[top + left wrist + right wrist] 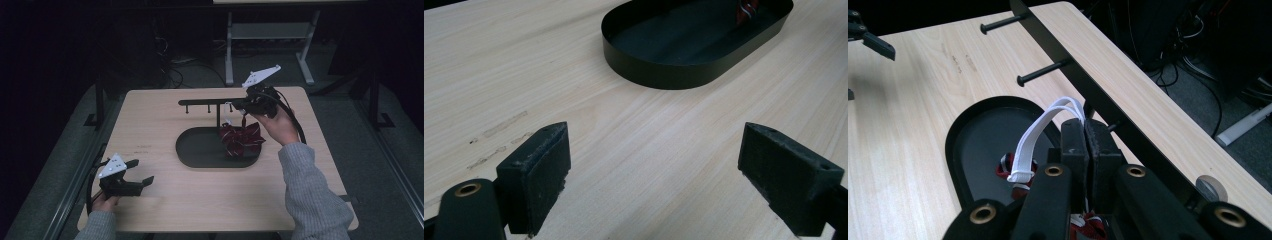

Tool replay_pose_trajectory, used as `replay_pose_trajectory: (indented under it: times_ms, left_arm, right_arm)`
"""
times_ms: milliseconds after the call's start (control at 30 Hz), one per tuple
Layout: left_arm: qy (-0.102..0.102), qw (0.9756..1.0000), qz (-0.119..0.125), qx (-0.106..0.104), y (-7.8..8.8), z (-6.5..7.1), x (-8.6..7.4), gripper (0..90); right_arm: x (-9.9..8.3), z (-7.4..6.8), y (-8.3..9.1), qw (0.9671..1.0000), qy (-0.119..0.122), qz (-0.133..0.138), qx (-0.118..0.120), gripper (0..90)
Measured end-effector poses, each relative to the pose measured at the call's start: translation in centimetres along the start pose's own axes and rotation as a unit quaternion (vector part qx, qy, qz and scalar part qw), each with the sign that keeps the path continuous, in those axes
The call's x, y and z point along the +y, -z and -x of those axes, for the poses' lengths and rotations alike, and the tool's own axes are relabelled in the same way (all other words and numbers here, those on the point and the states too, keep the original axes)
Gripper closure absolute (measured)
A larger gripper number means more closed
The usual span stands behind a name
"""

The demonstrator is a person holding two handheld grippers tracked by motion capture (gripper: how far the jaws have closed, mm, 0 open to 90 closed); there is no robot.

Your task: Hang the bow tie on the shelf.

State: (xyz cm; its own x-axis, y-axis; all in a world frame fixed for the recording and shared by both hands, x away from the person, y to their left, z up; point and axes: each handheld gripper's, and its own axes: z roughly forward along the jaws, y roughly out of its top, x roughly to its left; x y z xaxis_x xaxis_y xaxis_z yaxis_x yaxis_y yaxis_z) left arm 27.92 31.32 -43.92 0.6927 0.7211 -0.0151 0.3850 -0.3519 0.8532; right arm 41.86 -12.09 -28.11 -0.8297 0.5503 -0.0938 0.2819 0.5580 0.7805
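Nearest the person, the left gripper (137, 171) rests at the near left part of the wooden table (165, 195), held in the left hand (103, 202). Its jaws stand wide apart with nothing between them; in the left gripper view the two black pads (541, 170) frame bare wood.

Farther in, at the middle of the table, lies one black oval tray (197, 150) with a low upright wall. In its right end sits one dark red bow (241, 139) with thin white stripes, its loops bunched and spread. A white elastic band (1040, 132) runs up from the bow; in the right gripper view it loops from a red knot in the tray up to the tips of the closed jaws.

The right gripper (241, 106), held in the right hand (276, 125) with a grey knitted sleeve (312, 192), hangs above the tray's far right edge. Its jaws are pressed together, and the elastic band appears to be pinched between them.

Just beyond stands one black rack (205, 102), a thin horizontal bar raised above the tray's far side. Two pegs (1040, 72) show clearly along the bar in the right gripper view; a third is partly hidden behind the jaws.
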Motion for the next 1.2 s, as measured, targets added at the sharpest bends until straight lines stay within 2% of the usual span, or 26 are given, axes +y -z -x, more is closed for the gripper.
replay_pose_trajectory:
  times_ms: [1200]
  left_arm:
    - [-0.006,0.9999,-0.008,-0.002,0.0,0.1,0.1,13.0]
  right_arm:
    - [-0.6,2.0,-2.0,0.9991,-0.028,-0.028,-0.016,87.1]
